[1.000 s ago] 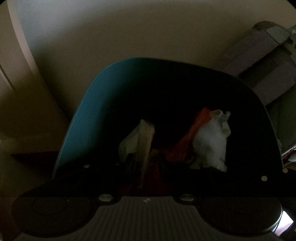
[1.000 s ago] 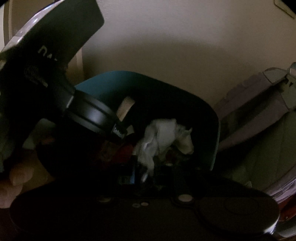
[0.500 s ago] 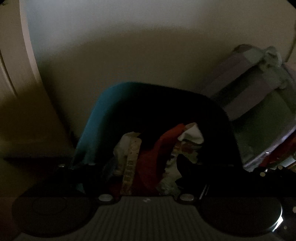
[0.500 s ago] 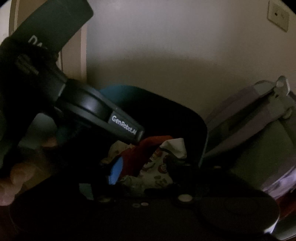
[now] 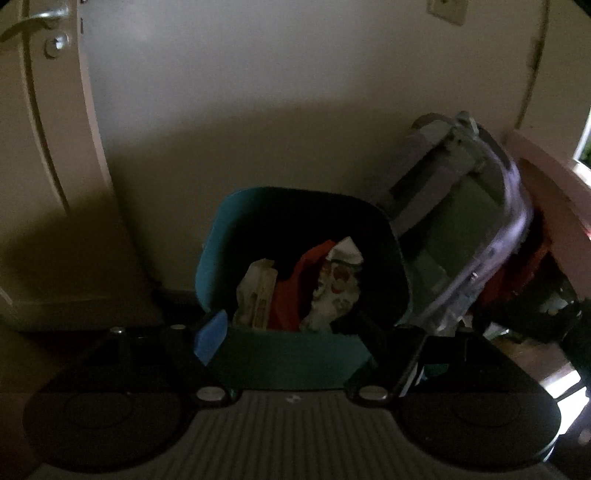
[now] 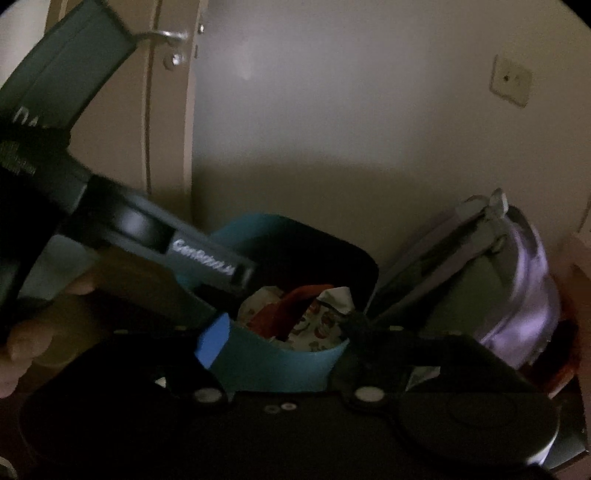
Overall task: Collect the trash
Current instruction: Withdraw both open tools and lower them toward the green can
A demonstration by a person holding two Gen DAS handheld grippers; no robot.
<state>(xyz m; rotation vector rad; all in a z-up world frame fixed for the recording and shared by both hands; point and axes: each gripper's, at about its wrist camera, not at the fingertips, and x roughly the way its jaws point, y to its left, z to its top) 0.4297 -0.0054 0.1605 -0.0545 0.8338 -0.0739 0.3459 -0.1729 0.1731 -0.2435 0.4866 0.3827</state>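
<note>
Teal plastic forms the bin (image 5: 291, 354), which stands on the floor against the pale wall (image 5: 277, 110) and already holds the trash: a crumpled printed wrapper (image 5: 334, 288), a red piece (image 5: 295, 288) and a pale packet (image 5: 256, 291), all piled loosely above the near rim. They lie where they would fall when let go, leaning on one another rather than packed down, so the drop looks done for this load.

Both tools hang above and in front of the bin. On the left gripper (image 5: 295, 343) the jaws are opening, set wide apart with only the bin's near wall seen between them and nothing pressed by the pads; its blue pad (image 5: 211, 341) shows bare. On the right gripper (image 6: 280, 350) the jaws are likewise opening and carry nothing. In the right wrist view the left tool's body (image 6: 177, 251) crosses from the upper left, with a hand (image 6: 22, 350) beneath it, so the two tools sit close side by side.

Room is tight on the right, where a grey and lilac suitcase (image 5: 476, 236) leans just beside the bin. A door (image 5: 33, 147) with its handle (image 5: 40, 20) stands to the left. The open way out is probably up and back toward the person.
</note>
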